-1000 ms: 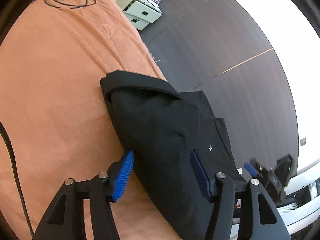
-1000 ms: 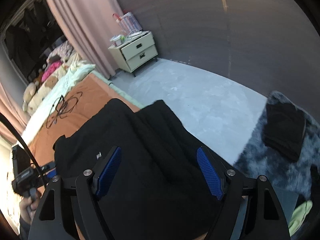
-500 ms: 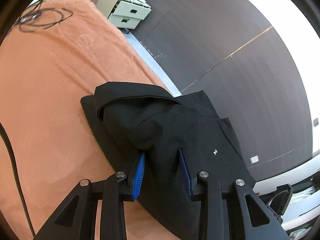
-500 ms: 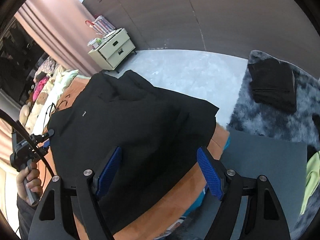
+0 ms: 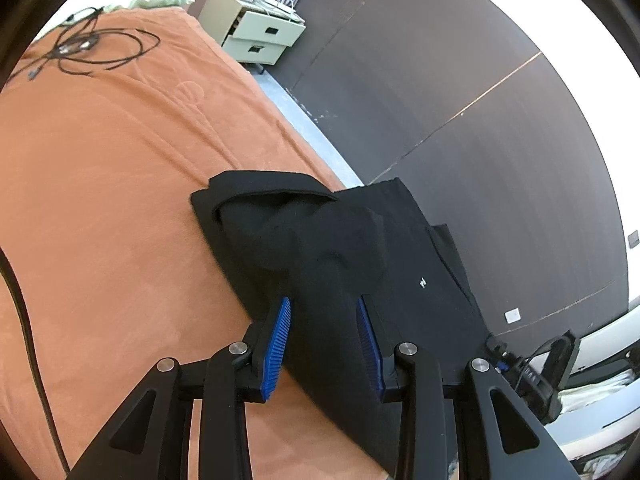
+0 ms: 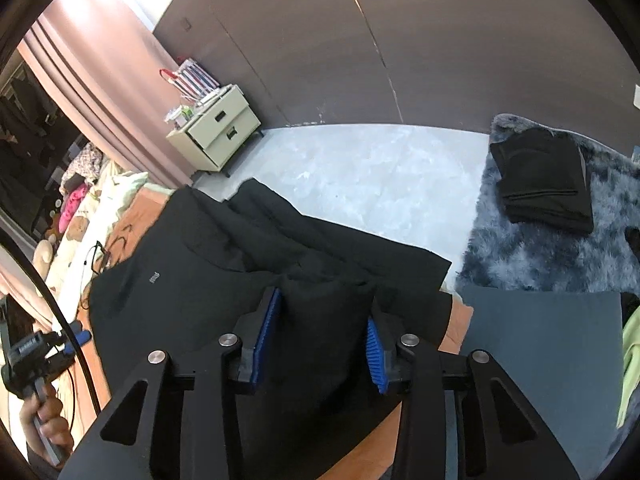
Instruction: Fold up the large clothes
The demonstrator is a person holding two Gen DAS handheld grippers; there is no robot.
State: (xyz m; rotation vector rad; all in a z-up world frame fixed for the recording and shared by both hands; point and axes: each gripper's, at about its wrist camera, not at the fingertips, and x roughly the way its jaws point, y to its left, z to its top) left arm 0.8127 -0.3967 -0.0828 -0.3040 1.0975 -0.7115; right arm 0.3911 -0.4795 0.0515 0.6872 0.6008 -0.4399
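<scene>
A large black garment lies partly folded on the orange bedspread, near the bed's right edge. It also shows in the right wrist view, spread over the bed corner. My left gripper has its blue pads half closed around a raised fold of the black cloth. My right gripper is likewise half closed, with a bunched ridge of cloth between its pads. In the right wrist view the left gripper is at the far left, held in a hand.
A cream nightstand stands by the dark wall. A folded black garment lies on a grey shaggy rug. Black cables lie at the bed's far end. A dark grey mat lies beside the bed corner.
Both grippers went from wide open to partly closed around folds of the black garment. The cloth between the pads has bunched up, and the right gripper has moved in over the bed corner.
</scene>
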